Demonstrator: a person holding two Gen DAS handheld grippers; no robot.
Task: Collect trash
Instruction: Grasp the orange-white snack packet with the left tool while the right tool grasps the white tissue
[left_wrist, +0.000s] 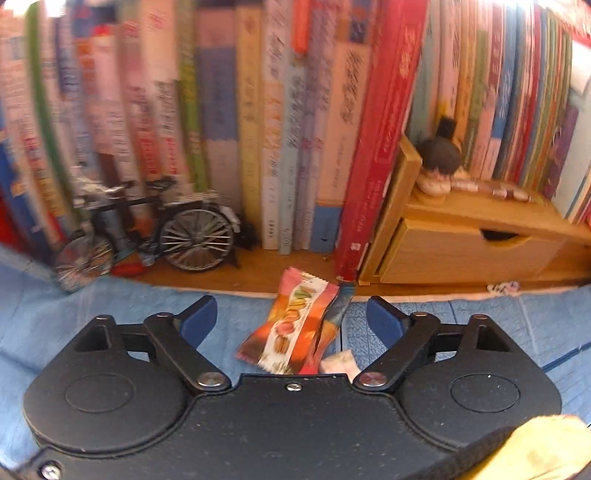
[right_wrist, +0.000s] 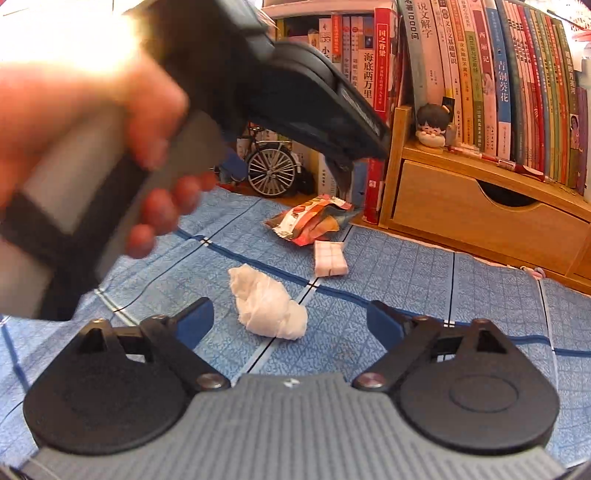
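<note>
An orange and red snack wrapper (left_wrist: 295, 325) lies on the blue cloth at the edge of the wooden shelf. It sits between the fingers of my left gripper (left_wrist: 291, 314), which stands open with a gap on each side. A small pink and white packet (left_wrist: 341, 363) lies just behind the wrapper. In the right wrist view a crumpled white tissue (right_wrist: 267, 302) lies between the open fingers of my right gripper (right_wrist: 290, 317), untouched. Farther off are the packet (right_wrist: 330, 258) and the wrapper (right_wrist: 310, 219), with the left gripper (right_wrist: 343, 177) hanging over the wrapper in a person's hand (right_wrist: 74, 110).
A row of upright books (left_wrist: 280, 129) backs the shelf. A model bicycle (left_wrist: 155, 229) stands at the left, a wooden drawer box (right_wrist: 480, 214) with a small figurine (right_wrist: 432, 125) and a pen (right_wrist: 498, 160) at the right. The blue patterned cloth (right_wrist: 406, 280) covers the near surface.
</note>
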